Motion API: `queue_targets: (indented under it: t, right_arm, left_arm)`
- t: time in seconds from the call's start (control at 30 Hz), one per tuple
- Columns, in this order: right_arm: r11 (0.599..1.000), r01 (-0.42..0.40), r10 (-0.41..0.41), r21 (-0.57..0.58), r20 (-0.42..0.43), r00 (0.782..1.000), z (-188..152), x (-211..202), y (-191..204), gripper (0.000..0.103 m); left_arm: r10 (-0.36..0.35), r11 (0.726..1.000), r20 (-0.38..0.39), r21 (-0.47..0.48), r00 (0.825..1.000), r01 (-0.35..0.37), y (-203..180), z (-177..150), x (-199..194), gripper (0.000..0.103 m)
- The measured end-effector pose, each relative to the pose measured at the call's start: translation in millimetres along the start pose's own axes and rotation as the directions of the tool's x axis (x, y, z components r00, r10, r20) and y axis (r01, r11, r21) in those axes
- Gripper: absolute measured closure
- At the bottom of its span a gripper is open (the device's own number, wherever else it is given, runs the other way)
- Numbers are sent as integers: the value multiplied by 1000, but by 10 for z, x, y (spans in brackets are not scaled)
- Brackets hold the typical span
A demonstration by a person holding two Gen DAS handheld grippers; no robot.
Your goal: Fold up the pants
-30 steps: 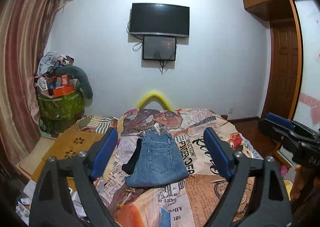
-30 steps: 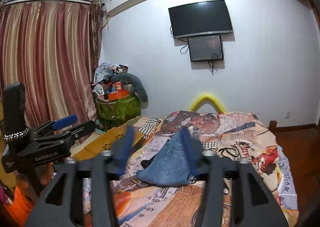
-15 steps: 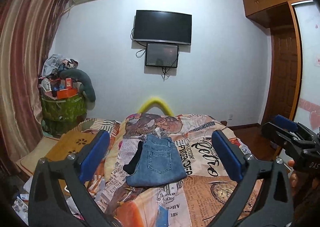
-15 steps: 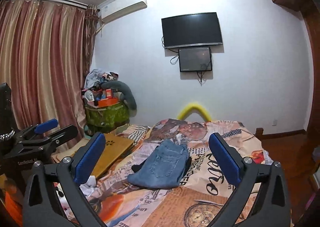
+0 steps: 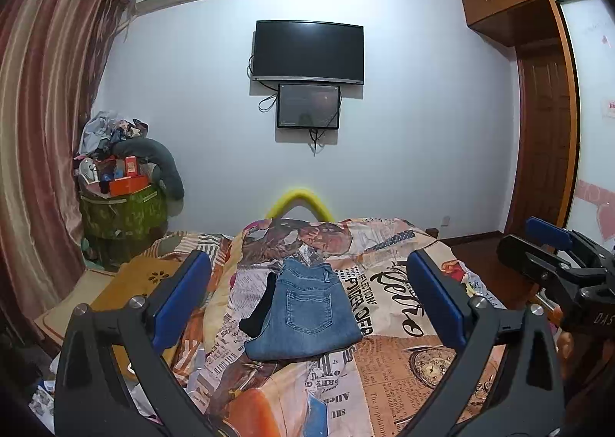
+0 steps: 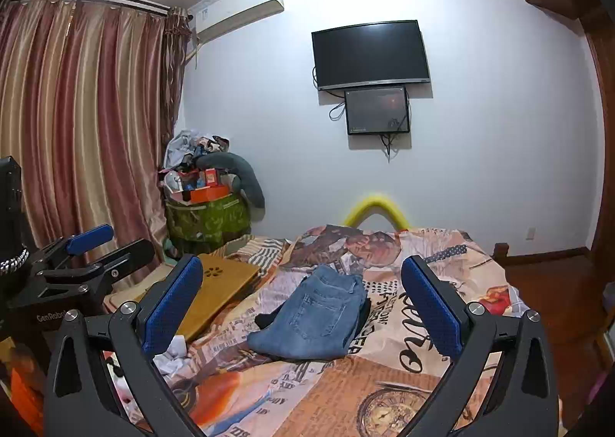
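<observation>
Both claws now spread wide, empty, well short of folded pants [image 5: 303, 312].

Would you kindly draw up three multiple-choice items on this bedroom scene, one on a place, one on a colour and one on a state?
1. Where do the folded jeans lie?
A. On the printed bedspread
B. On the wooden lap desk
C. In the green basket

2. What colour are the pads on the left gripper fingers?
A. Red
B. Blue
C. Yellow

3. In what state is the right gripper?
A. Shut on the jeans
B. Shut on nothing
C. Open, holding nothing

Answers: 1 A, since both views show the jeans resting on the newspaper-print cover, apart from the desk and the basket. 2 B, since the pads facing each other are plainly blue. 3 C, since its fingers stand wide apart above the bed, with the jeans lying untouched beyond them.
</observation>
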State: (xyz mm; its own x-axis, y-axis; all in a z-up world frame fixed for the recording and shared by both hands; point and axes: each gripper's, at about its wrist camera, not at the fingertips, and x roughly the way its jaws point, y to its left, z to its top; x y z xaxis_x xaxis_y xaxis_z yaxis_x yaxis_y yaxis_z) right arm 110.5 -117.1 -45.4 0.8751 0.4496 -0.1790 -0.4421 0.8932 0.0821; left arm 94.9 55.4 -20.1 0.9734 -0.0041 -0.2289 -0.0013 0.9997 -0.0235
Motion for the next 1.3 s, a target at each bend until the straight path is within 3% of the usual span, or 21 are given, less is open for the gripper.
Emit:
queue_targets:
  t: [1.3]
  right_arm:
    - [1000,17,-17,16,4,1000,21,-65,-56,0]
  left_arm:
    - [-47,999,-6,11,999,47,-27,-17,25,0]
